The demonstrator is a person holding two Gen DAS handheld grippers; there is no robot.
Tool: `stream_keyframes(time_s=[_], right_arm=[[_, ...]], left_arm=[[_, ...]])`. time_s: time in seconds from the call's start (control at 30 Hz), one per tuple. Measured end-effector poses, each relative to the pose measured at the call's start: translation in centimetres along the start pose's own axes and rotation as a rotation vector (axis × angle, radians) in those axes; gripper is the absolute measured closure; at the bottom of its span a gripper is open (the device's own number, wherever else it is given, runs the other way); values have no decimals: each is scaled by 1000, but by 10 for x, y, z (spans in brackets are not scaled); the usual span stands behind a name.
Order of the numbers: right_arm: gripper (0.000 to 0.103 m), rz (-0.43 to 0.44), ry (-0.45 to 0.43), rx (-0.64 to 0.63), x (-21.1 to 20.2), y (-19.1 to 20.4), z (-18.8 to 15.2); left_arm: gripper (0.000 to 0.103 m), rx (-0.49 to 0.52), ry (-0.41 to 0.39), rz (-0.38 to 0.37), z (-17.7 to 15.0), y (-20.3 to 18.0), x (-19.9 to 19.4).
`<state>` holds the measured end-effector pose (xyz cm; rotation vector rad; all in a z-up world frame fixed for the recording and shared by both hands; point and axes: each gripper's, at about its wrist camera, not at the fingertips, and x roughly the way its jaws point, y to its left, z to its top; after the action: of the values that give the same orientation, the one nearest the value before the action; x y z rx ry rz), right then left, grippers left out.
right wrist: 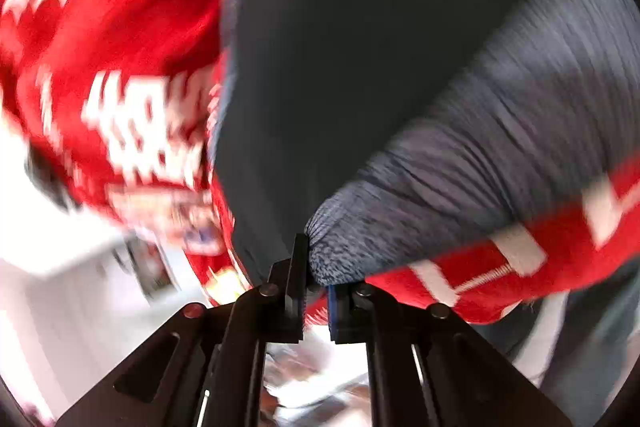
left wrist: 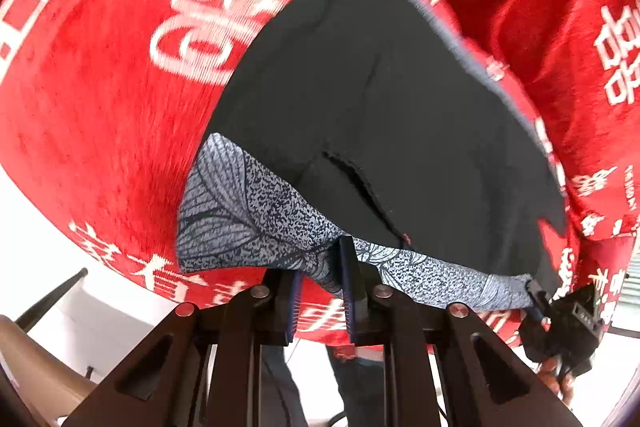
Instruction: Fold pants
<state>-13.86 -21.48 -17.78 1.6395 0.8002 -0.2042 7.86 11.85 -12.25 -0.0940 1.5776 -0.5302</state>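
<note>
Dark pants [left wrist: 380, 99] with a blue-white leaf-patterned edge [left wrist: 248, 215] lie spread over a red cloth with white characters [left wrist: 100, 67]. My left gripper [left wrist: 324, 267] is shut on the patterned edge, which bunches between its blue pads. The right gripper [left wrist: 560, 315] shows at the far right of the left wrist view, holding the same edge. In the right wrist view, my right gripper [right wrist: 316, 267] is shut on a bunched blue-grey part of the pants [right wrist: 460, 155]. The view is motion-blurred.
The red cloth [right wrist: 112, 47] covers the table and hangs over its near edge. A person's legs in jeans [left wrist: 352, 379] stand below. A beige chair back [left wrist: 32, 359] and a white floor are at the lower left.
</note>
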Motion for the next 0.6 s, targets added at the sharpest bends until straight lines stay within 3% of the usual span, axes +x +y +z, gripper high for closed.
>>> stream_keyframes(time_s=[0.2, 0.37, 0.43, 0.47, 0.53, 0.6], right_arm=[[94, -38, 82, -265, -10, 99, 64], [95, -113, 117, -391, 25, 150, 145], [94, -177, 131, -430, 56, 163, 178], [94, -208, 126, -442, 67, 162, 191], [91, -251, 114, -428, 87, 152, 216], [90, -273, 115, -383, 107, 140, 235]], left_arm=[[84, 61, -152, -67, 50, -49, -36], [81, 151, -270, -9, 130, -89, -11], [43, 168, -309, 48, 156, -101, 4], [15, 165, -353, 115, 169, -104, 13], [10, 163, -370, 167, 189, -106, 33], [10, 141, -324, 223, 207, -107, 55]])
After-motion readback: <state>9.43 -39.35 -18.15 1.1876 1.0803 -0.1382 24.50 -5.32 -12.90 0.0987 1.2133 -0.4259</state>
